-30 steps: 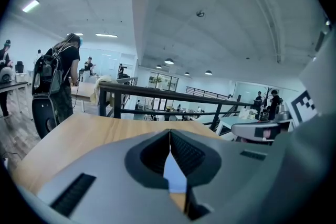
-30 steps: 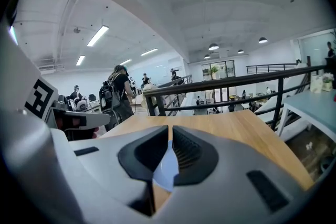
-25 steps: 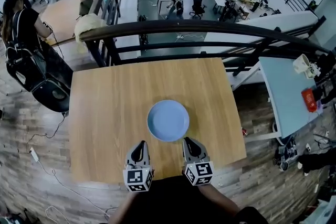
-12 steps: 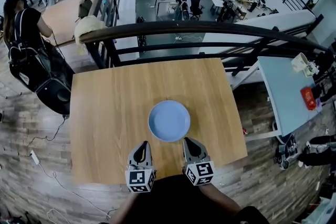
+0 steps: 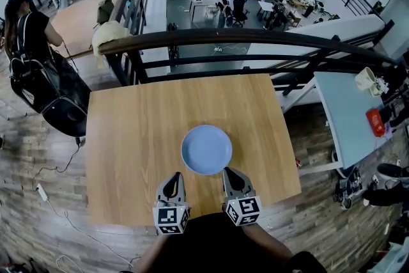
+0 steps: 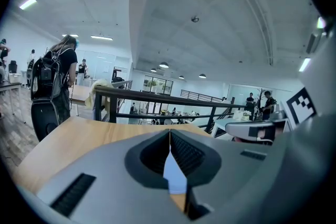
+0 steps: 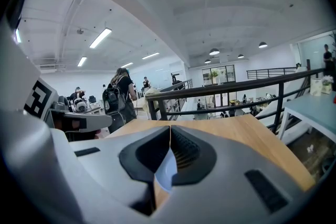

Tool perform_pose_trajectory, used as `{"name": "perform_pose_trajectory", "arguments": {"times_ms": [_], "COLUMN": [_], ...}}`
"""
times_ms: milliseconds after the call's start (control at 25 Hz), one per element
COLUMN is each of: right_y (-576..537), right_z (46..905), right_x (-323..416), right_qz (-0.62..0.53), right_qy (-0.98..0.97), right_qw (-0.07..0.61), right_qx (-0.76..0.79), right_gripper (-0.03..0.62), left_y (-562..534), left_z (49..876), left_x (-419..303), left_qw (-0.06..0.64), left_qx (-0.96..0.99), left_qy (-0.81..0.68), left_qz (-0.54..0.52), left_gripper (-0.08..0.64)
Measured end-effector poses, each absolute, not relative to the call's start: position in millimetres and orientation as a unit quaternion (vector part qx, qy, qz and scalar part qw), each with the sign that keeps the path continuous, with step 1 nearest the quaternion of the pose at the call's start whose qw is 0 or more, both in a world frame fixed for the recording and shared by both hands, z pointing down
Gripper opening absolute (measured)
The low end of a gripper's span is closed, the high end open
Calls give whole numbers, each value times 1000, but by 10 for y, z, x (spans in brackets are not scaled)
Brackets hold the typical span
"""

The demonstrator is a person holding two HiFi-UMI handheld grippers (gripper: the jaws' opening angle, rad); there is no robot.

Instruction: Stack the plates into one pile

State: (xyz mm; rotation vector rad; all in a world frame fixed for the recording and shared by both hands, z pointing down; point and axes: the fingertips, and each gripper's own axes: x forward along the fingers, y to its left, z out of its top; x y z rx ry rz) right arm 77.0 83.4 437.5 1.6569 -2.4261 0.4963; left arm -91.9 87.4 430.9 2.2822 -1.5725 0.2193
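Wooden table (image 5: 128,137), blue plate (image 5: 206,149), left gripper (image 5: 171,178), right gripper (image 5: 231,173), jaws together

Grey hand-held grippers (image 5: 171,178) (image 5: 231,173) bear black-and-white marker cubes (image 5: 169,217) (image 5: 243,210).

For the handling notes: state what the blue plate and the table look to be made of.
Plate: perhaps glazed ceramic or plastic; smooth, even pale blue surface leaves it open. Table: wood or wood-look laminate; light tan, fine straight grain, matte.

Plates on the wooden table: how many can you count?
1: a blue plate on the table, centred toward its near edge. Others may lie hidden beneath it.
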Motion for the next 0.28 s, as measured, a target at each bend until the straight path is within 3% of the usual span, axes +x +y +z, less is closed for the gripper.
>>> {"name": "perform_pose_trajectory", "arguments": {"times_ms": [280], "right_y": [863], "right_z": [4394], "right_x": [734], "right_qz": [160], "right_qy": [-809], "right_qw": [86], "right_qx": [559], "right_gripper": [32], "left_y": [908], "left_z": [4320], "left_x": [-982], "left_qw": [178], "left_qx": [808], "left_qy": [-556], "left_qz": [76], "left_gripper": [25]}}
